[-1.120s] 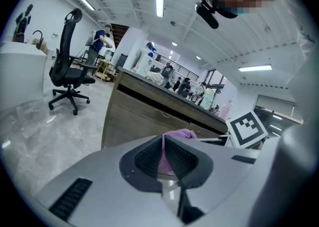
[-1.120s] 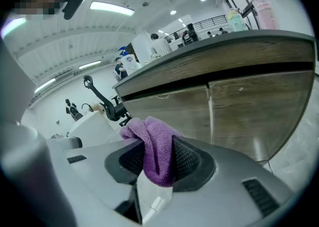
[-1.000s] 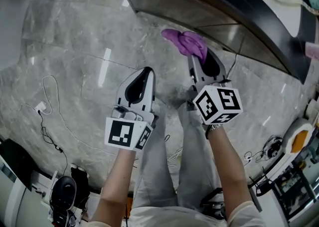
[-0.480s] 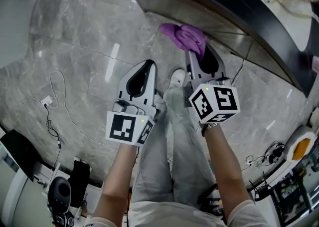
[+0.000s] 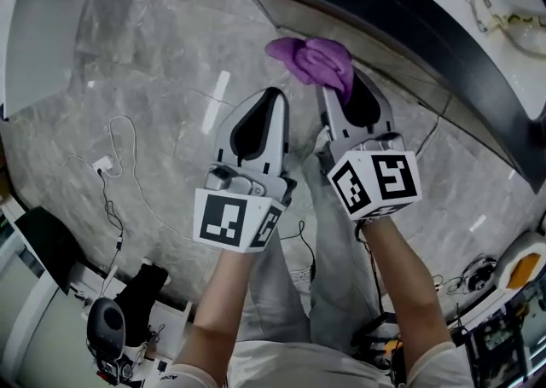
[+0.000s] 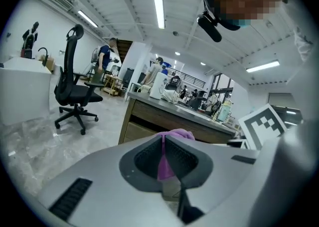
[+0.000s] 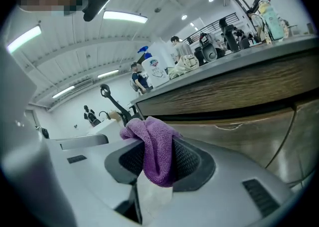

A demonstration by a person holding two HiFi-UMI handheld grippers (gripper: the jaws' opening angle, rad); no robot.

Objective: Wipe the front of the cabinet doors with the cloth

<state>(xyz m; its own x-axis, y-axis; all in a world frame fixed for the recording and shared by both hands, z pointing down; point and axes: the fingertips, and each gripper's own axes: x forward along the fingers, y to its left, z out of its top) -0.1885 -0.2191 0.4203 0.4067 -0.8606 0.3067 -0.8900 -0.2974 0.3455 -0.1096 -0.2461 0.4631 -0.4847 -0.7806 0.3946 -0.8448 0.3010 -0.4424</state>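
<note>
Right gripper [image 5: 341,98] is clamped on the purple cloth [image 5: 312,60], bunched at its tips. Cabinet doors [image 7: 249,131] lie ahead and to its right, apart from the cloth. Left gripper [image 5: 271,96] has jaws together, empty, farther from the doors.

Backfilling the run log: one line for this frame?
right gripper: shut on purple cloth | left gripper: shut, empty | cabinet doors: ahead, cloth not touching | wipe: not started

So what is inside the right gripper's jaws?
A purple cloth, bunched, pinched in the right gripper. Its clamped part is hidden by the pads.
</note>
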